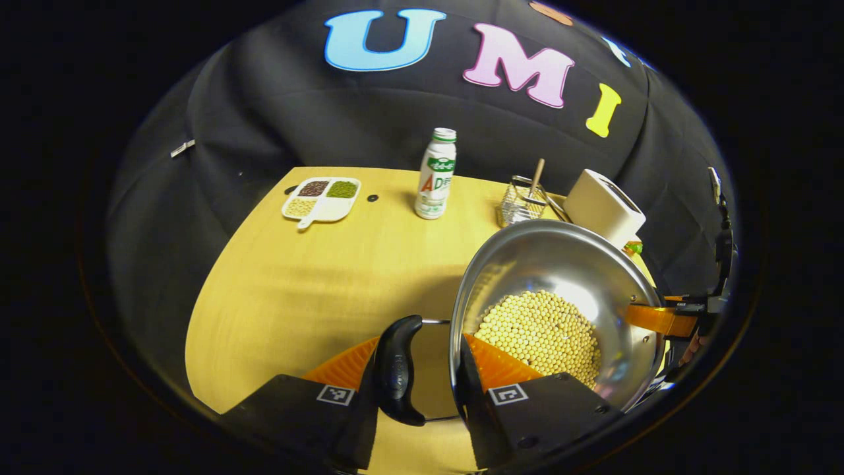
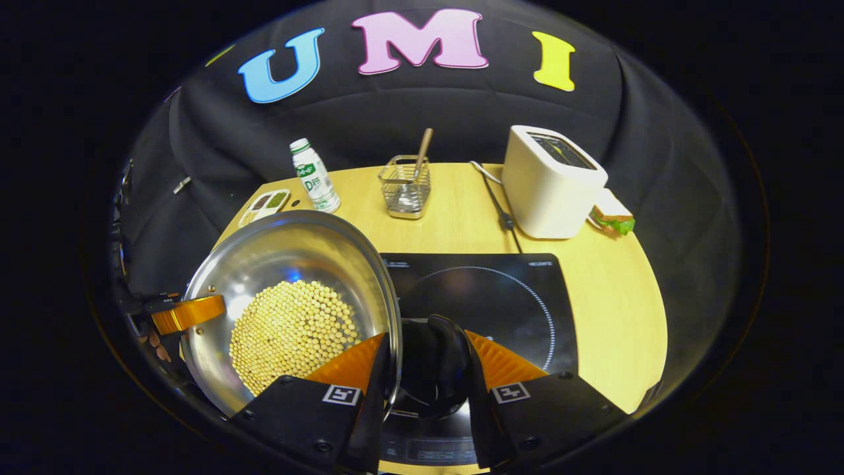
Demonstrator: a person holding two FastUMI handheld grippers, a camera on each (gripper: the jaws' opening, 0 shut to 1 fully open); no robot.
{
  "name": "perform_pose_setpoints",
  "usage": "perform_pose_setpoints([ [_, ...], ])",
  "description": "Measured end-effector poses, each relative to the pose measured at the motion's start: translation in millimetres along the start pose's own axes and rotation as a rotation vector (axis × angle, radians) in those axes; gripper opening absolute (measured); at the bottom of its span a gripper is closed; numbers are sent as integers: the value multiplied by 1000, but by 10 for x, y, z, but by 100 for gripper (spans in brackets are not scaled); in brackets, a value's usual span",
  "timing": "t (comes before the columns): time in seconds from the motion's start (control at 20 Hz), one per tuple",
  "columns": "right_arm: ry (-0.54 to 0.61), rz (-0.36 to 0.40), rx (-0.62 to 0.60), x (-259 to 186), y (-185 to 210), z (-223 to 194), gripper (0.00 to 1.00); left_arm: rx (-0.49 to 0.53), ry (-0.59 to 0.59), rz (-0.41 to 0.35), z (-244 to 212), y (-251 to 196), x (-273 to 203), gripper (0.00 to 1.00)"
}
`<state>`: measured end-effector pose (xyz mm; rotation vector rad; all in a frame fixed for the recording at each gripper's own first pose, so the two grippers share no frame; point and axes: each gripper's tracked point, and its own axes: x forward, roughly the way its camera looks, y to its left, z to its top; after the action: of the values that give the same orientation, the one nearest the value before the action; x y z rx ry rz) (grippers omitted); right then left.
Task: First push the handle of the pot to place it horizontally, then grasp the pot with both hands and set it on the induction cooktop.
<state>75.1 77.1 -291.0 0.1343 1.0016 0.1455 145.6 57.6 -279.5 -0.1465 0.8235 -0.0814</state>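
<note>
Two grippers are gripping one shiny steel pot, one on each black side handle. In the left gripper view, the left gripper is sitting at bottom centre, both fingers clamping the black curved handle, pot bowl filling the lower right of the frame. Round yellow beans are lying in the pot bottom. At far right the other gripper's finger is reaching the pot's opposite side, with a bit of a hand showing behind it.

In the right gripper view, the right gripper is at bottom centre, fingers pressing on the pot's other black handle; pot is occupying lower left, overlapping the left edge of the flat black induction cooktop at centre. Whether the pot is touching the cooktop: cannot tell.

Light wooden table is carrying the rest: white toaster upper right, sandwich just beside it, wire basket holding a wooden stick at upper centre, white drink bottle upper left, white divided dish of beans near the bottle.
</note>
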Motion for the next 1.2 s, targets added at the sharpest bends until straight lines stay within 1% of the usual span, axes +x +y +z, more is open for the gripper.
perform_pose_setpoints([
  [0.05, 1, -4, 5, -12, -113, 2, 53, 4, 2, -6, 0, -107, 29, 59],
  [0.1, 2, -9, 10, -37, -229, 16, 57, 8, 5, -13, 9, -223, 65, 59],
  [0.15, 1, -15, 14, -43, -346, 13, 57, 12, 8, -21, 5, -342, 100, 59],
  [0.2, -1, -23, 17, -43, -455, 20, 53, 14, 10, -29, 12, -458, 132, 59],
  [0.25, -1, -30, 22, -69, -579, 27, 57, 18, 13, -36, 5, -568, 169, 59],
  [0.3, -2, -36, 27, -70, -680, 26, 57, 20, 15, -42, 8, -671, 201, 59],
  [0.35, -2, -40, 33, -71, -782, 20, 53, 24, 15, -47, 11, -775, 239, 59],
  [0.4, -2, -43, 39, -71, -872, 22, 57, 28, 15, -51, 12, -865, 268, 59],
  [0.6, -2, -52, 59, -72, -1189, -9, 57, 42, 16, -59, 9, -1175, 363, 59],
  [0.7, -1, -53, 63, -46, -1303, -13, 57, 46, 18, -61, 3, -1303, 406, 59],
  [0.75, -1, -54, 65, -44, -1365, -16, 53, 47, 17, -63, -5, -1341, 421, 59],
  [0.8, -1, -54, 65, -32, -1413, -15, 57, 46, 18, -63, -15, -1393, 447, 59],
  [1.05, 1, -50, 64, 73, -1608, -24, 57, 36, 13, -60, -41, -1547, 579, 59],
  [1.1, 1, -50, 64, 99, -1634, -24, 53, 34, 14, -59, -46, -1568, 616, 59],
  [1.15, 0, -49, 63, 118, -1663, -25, 53, 31, 17, -58, -62, -1593, 640, 59],
  [1.2, 1, -48, 62, 146, -1680, -29, 57, 30, 17, -57, -63, -1611, 654, 59],
])
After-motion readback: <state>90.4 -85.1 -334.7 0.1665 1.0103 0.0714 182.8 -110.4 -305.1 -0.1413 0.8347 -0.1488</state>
